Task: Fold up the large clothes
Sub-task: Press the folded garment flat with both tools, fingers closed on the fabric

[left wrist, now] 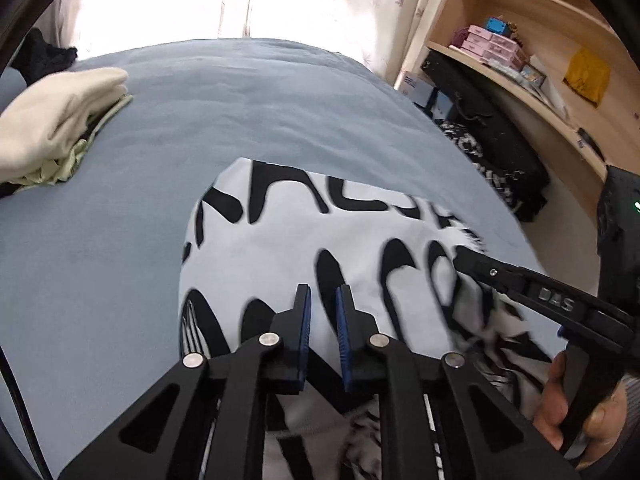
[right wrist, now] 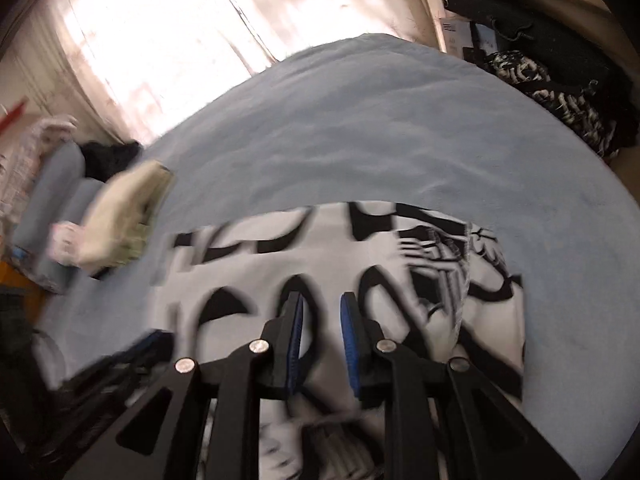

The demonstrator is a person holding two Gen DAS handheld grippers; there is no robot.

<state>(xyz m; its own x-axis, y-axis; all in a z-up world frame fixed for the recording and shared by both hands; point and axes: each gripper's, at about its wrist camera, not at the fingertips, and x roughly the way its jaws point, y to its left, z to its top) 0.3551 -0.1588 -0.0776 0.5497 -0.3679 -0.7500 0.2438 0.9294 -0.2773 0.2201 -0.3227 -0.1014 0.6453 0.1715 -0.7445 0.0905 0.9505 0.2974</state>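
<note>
A pale garment with big black lettering (left wrist: 280,240) (right wrist: 260,276) lies folded on the blue bed cover (left wrist: 200,120); its right part is bunched. My left gripper (left wrist: 323,292) hovers over its near middle. The blue pads stand a narrow gap apart, and only the flat cloth below shows between them. My right gripper (right wrist: 320,300) hangs over the same garment with its pads a little wider apart and nothing pressed between them. In the left wrist view the right gripper (left wrist: 460,254) reaches in from the right, held by a hand (left wrist: 560,400), its tip at the garment's right edge.
A stack of folded cream clothes (left wrist: 60,120) (right wrist: 124,216) sits at the bed's left. Dark clothing (left wrist: 40,56) lies behind it. To the right of the bed stand a wooden shelf (left wrist: 540,20) and a black bag (left wrist: 500,148). A curtained window is beyond the bed.
</note>
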